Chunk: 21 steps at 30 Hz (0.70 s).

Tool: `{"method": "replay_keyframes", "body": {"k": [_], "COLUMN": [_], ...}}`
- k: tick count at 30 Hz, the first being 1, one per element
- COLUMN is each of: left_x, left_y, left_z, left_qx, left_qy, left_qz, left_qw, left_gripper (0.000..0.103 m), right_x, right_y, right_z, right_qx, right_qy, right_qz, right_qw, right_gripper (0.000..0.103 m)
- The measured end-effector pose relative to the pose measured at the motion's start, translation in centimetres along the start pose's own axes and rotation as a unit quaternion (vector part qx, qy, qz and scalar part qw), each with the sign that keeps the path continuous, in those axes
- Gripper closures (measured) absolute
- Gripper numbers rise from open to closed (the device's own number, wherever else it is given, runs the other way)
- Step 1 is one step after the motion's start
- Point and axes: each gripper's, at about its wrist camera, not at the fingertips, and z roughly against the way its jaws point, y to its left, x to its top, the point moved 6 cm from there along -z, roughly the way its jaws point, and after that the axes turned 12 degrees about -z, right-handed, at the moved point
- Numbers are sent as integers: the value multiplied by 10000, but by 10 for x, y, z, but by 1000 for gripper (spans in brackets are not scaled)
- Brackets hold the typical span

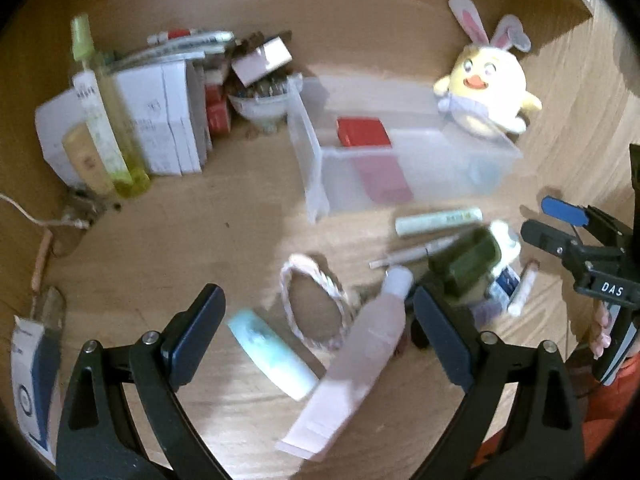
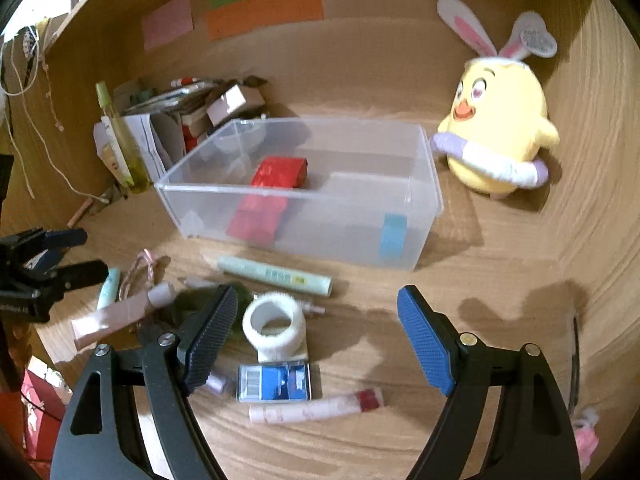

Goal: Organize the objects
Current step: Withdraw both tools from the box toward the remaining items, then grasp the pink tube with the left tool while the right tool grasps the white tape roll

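Observation:
A clear plastic bin (image 2: 400, 224) (image 1: 316, 168) holds a red box (image 2: 280, 172) (image 1: 362, 132). Loose items lie on the wood in front of it: a pink tube (image 1: 360, 344) (image 2: 120, 314), a teal tube (image 1: 272, 350), a braided cord loop (image 1: 316, 300), a pale green tube (image 2: 276, 274) (image 1: 438, 220), a white tape roll (image 2: 276, 326), a blue box (image 2: 274, 382), a red-capped tube (image 2: 316, 406) and a dark green object (image 1: 468, 262). My left gripper (image 1: 320, 332) is open above the pink tube. My right gripper (image 2: 316, 332) is open above the tape roll.
A yellow chick plush (image 2: 496, 128) (image 1: 486, 88) stands right of the bin. White boxes (image 1: 160, 120), a green spray bottle (image 1: 104, 116) and clutter fill the back left. Wooden walls close the back and right. A small carton (image 1: 32, 384) lies at the left.

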Motion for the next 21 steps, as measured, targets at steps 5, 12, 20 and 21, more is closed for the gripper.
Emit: {"method": "replay_keyframes", "body": {"k": [5,12,20,21], "left_x": [-7,-6,3,5], "left_y": [-10,-19,-30,-31], "left_z": [-12,-23,-24,-26], "left_qx": [-174,-429,-403,-436], "left_qy": [82,155,-2,7], "left_qz": [-48,-156,-563,-582], "left_qw": [9998,9988,9976,9974], "left_gripper": [7,35,49,50], "right_x": [-12,-22,-27,-27], "right_y": [3,8,14,15], "right_z": [-6,-13,-24,-26], "right_qx": [32,103,192,206], "right_qy": [118,252,389,413], "right_qz": [-19,-44,-6,-11], "right_qw": [9999,9996,9991,9989], "right_gripper": [23,23,37,40]}}
